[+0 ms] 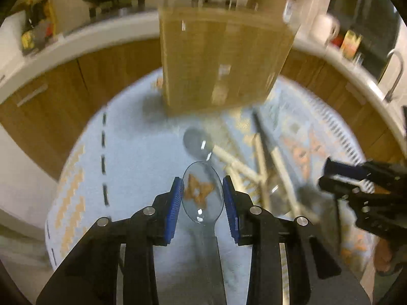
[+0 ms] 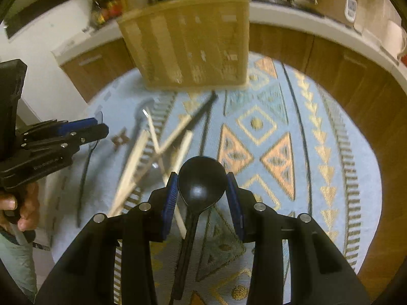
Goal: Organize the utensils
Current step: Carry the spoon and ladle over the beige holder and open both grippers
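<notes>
Everything's pretty smeared with motion blur, so the wooden organizer tray (image 1: 223,58) at the far edge of the patterned cloth (image 1: 132,157) is hard to read; can't make out what's in its compartments. The pile of wooden chopsticks (image 2: 162,147) is a blurry tangle too, with a dark spoon (image 1: 197,142) lying beside it.

The left tool (image 1: 202,193) is clamped on a clear plastic spoon (image 1: 202,195), bowl pointing forward between the blue pads, handle cut off underneath. The right tool (image 2: 202,190) is gripping a black plastic spoon (image 2: 202,183) the same way, glossy bowl up front, above the surface.
</notes>
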The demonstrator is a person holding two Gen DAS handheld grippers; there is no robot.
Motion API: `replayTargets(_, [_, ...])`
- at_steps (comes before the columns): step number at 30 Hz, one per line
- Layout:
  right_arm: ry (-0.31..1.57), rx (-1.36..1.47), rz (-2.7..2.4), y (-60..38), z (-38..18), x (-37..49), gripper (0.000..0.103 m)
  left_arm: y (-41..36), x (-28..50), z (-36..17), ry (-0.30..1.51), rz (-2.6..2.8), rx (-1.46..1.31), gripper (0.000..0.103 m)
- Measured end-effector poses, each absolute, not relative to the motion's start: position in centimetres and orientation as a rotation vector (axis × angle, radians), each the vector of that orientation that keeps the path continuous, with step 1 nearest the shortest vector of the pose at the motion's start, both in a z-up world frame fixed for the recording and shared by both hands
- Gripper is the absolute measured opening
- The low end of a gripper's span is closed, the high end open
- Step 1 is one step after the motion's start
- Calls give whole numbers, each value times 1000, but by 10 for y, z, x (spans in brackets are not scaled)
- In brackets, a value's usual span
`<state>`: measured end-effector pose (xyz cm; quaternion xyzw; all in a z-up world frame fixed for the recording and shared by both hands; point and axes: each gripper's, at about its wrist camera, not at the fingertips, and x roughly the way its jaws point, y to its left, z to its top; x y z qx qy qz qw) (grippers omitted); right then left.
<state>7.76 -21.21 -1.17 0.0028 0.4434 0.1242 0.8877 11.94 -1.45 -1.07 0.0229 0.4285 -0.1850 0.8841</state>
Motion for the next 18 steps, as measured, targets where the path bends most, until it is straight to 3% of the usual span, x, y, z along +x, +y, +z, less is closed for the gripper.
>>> replayTargets(11, [721,45,340,-213,30,63,35,-12,96,56,621,-404,-71,31])
replayTargets(18, [557,116,292,-229,84,94,35,-18,110,121,425,-386,-100,31])
